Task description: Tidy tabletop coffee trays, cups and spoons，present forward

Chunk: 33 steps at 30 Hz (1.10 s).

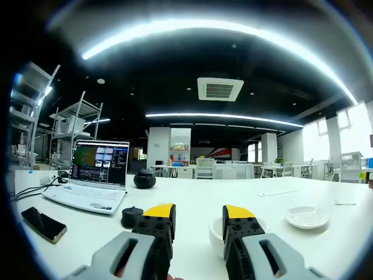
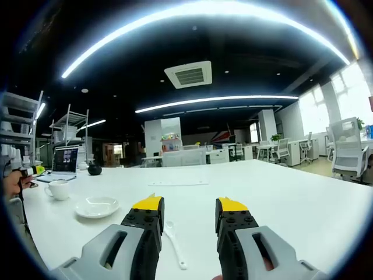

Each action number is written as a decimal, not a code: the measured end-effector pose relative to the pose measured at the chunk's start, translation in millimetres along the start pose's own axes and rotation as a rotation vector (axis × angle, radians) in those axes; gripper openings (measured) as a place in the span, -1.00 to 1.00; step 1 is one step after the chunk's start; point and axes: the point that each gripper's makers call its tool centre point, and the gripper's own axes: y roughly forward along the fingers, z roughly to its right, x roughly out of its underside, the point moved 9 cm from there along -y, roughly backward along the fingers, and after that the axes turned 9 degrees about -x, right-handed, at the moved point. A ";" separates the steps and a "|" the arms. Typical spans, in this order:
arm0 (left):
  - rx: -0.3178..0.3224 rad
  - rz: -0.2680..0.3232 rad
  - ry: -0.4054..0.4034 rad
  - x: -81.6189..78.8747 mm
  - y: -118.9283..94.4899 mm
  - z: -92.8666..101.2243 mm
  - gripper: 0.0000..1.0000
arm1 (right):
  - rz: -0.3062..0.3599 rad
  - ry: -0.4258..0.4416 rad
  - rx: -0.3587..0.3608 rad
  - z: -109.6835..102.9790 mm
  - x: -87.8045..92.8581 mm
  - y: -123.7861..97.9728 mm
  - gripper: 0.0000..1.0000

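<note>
The bench (image 1: 192, 198) is smooth, matte white. In the left gripper view the left hand-held gripper (image 1: 199, 220) hangs over it with jaws apart and empty; a round white cup (image 1: 217, 232) sits just behind its right jaw, and a shallow glossy saucer (image 1: 307, 216) lies further right. A laptop (image 1: 93, 175) and dark phone (image 1: 43, 224) rest left. The right hand-held gripper (image 2: 190, 211) is likewise parted — a slim white spoon (image 2: 173, 242) lies between its jaws, with the saucer (image 2: 97, 206) and cup (image 2: 58, 189) off left.

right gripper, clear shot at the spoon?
Probably yes. The spoon lies on bare table just ahead of the open right gripper, beside its left jaw; the saucer sits apart, further left.
</note>
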 end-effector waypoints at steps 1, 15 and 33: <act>0.000 -0.001 0.000 -0.1 -0.1 -0.2 -0.32 | 0.001 -0.001 0.000 0.0 -0.3 0.0 -0.28; 0.011 -0.029 -0.010 0.3 1.2 -3.0 -0.32 | 0.010 -0.008 -0.008 -3.4 -6.5 1.9 -0.28; -0.003 -0.086 0.050 -13.1 -0.8 -16.1 -0.34 | -0.024 -0.052 -0.072 -9.8 -22.2 21.4 -0.28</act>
